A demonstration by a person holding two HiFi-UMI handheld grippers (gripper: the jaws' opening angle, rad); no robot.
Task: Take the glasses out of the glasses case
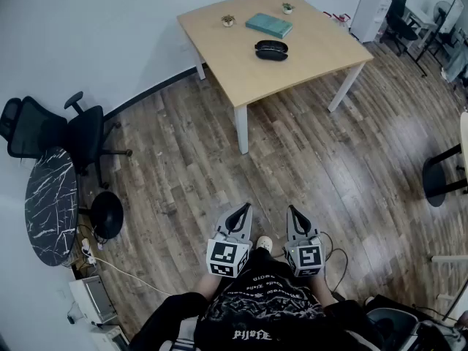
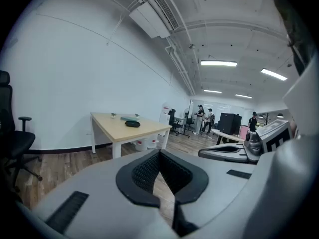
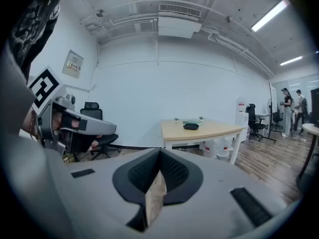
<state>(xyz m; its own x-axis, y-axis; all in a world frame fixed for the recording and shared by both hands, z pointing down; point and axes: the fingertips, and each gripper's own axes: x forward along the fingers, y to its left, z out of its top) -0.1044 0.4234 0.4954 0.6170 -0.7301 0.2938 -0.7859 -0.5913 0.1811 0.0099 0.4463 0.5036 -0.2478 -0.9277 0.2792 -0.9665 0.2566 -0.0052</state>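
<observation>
A black glasses case (image 1: 271,50) lies closed on a light wooden table (image 1: 307,57) far across the room; it also shows small as the case (image 2: 132,124) in the left gripper view and the case (image 3: 191,126) in the right gripper view. My left gripper (image 1: 240,212) and right gripper (image 1: 295,215) are held side by side close to my body, over the wooden floor, well short of the table. Both are shut with nothing between their jaws. The glasses themselves are not visible.
On the table lie a teal book (image 1: 268,25) and two small potted plants (image 1: 228,20). A black office chair (image 1: 80,134) and a dark marble round table (image 1: 51,205) stand at the left. Several people (image 2: 204,118) stand far off by desks at the right.
</observation>
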